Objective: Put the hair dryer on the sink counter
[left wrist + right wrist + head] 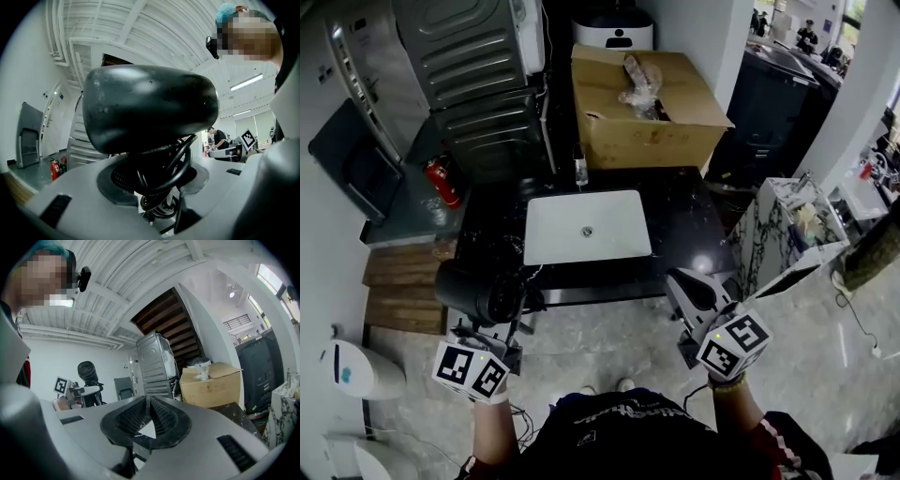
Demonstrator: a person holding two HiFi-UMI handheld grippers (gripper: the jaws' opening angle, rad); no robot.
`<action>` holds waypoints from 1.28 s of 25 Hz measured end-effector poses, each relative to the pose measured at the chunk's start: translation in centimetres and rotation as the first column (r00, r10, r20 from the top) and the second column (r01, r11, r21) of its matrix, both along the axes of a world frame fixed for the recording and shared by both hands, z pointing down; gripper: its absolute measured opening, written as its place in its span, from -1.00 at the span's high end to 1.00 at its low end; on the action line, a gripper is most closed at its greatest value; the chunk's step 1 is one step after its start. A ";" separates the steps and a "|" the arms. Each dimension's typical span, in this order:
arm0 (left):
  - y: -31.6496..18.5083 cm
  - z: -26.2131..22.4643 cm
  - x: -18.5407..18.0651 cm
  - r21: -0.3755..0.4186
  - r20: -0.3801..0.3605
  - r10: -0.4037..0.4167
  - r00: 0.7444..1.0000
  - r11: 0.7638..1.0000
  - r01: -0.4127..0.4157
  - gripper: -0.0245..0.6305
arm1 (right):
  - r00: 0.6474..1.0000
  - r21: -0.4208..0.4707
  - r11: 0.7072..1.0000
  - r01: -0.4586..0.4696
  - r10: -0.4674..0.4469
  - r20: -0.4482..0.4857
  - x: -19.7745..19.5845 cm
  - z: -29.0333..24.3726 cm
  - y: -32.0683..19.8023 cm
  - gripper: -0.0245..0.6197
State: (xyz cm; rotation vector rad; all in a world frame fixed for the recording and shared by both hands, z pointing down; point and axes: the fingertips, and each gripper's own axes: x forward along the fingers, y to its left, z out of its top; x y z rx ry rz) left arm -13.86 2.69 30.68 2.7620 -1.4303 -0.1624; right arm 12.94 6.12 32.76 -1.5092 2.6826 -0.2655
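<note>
The black hair dryer [474, 290] hangs in front of the counter's near left corner, clamped in my left gripper [492, 322]. In the left gripper view its barrel [150, 108] fills the frame, and the cord-wrapped handle [161, 180] sits pinched between the jaws of the left gripper [161, 206]. The black sink counter [689, 225] with its white basin [572, 220] lies just ahead. My right gripper [684, 281] hovers near the counter's front right corner, shut and empty; its pads [140, 416] meet at the tips. The right gripper view also shows the hair dryer [87, 372] off to the left.
A faucet [579, 171] stands behind the basin. An open cardboard box [647, 131] sits at the counter's back. A grey metal appliance [473, 66] and a red fire extinguisher [441, 181] are at the left. A marbled white stand [778, 234] is at the right.
</note>
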 end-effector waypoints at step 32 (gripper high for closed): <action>-19.2 3.2 -2.2 -0.022 0.036 0.031 0.999 0.999 -0.030 0.30 | 0.998 -0.025 0.999 -0.038 0.036 -0.049 -3.0 2.1 -18.2 0.79</action>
